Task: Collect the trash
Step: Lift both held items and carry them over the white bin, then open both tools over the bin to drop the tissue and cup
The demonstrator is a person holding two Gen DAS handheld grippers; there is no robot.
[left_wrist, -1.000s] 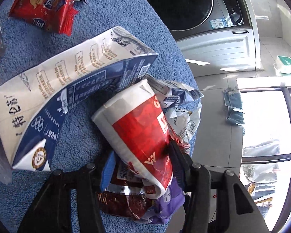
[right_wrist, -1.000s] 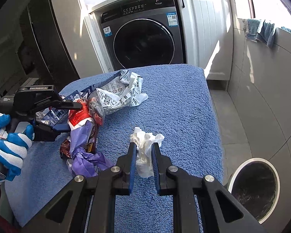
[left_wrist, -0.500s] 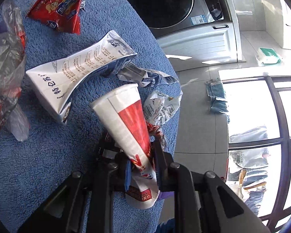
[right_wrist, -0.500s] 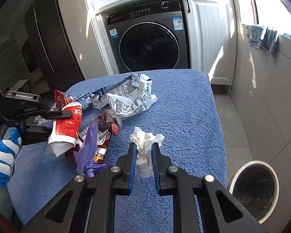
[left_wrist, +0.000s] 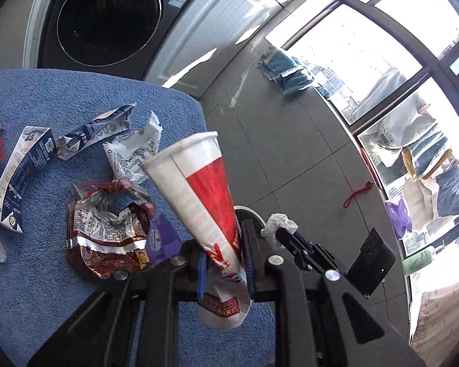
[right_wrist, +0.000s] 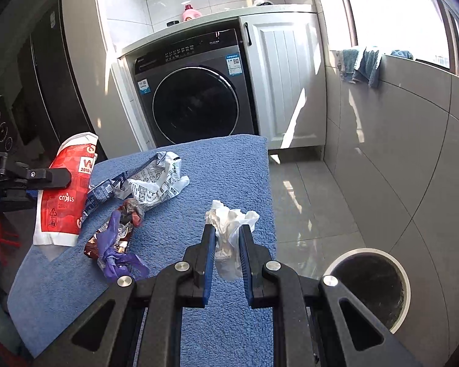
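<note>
A: Cup (left_wrist: 203, 202) status?
B: My left fingers (left_wrist: 225, 263) pinch it flat, lifted off the desk (left_wrist: 76, 101); right fingers (right_wrist: 226, 252) clamp the tissue (right_wrist: 229, 223), both angled toward the bin (right_wrist: 370, 284).
</note>
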